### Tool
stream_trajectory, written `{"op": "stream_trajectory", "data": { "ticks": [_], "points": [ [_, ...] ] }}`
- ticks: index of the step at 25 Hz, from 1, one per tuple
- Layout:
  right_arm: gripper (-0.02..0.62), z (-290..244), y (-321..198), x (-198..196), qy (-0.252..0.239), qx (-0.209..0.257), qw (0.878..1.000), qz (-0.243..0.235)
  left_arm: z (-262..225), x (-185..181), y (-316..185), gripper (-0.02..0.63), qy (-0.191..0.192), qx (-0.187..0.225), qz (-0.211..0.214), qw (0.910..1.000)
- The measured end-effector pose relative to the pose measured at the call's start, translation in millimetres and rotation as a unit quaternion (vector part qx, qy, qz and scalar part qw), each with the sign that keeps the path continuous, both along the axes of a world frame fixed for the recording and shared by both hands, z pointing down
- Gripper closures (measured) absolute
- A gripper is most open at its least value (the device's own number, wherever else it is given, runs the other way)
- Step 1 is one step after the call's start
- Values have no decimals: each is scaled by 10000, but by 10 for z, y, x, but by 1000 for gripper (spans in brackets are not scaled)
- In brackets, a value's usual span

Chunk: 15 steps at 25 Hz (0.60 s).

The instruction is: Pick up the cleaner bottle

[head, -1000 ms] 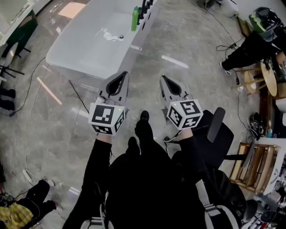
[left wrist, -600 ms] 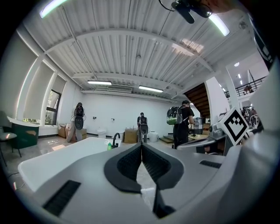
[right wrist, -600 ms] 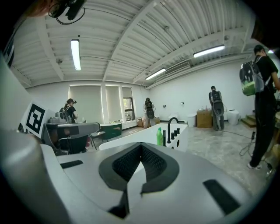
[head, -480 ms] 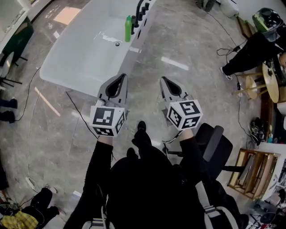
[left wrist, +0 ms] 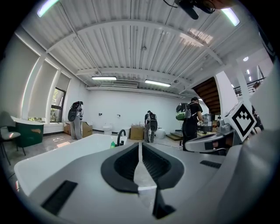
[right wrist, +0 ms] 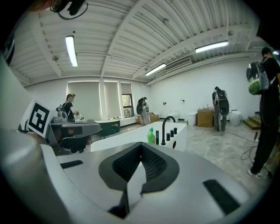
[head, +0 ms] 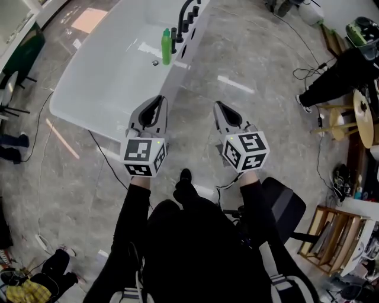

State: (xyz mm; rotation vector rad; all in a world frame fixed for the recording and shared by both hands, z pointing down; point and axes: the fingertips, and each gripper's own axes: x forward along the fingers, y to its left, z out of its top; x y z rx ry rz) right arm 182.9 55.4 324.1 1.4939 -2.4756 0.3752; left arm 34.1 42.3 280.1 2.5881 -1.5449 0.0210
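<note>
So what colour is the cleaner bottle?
The bottle is green; right gripper view shows it best.

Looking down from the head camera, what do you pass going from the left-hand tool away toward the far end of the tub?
left gripper → near end of the white bathtub → green cleaner bottle → black faucet

A cleaner bottle (head: 166, 47) stands on the rim of the bathtub (head: 95, 89), just beside the faucet (head: 185, 13). The left hand-held gripper (head: 160, 98) and right hand-held gripper (head: 217, 105) sit side by side before the tub's near end, an office chair (head: 285, 205) behind them.
</note>
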Motion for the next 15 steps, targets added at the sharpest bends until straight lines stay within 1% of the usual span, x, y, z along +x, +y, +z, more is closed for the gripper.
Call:
{"op": "stream_trajectory", "data": {
  "ticks": [2, 6, 12, 15],
  "points": [
    [594, -16, -113, 40, 12, 24, 10000, -35, 7, 32, -136, 585, -30, -14, -89, 10000],
    [594, -20, -324, 89, 9, 43, 9999, -100, 27, 76, -379, 542, -128, -53, -246, 9996],
    [594, -6, -571, 57, -23, 36, 9999, -156, 157, 87, -693, 475, -285, -237, -362, 9987],
    [594, 37, -710, 44, 15, 8, 9999, -163, 286, 60, -916, 439, -323, -407, -420, 9978]
  ]
}}
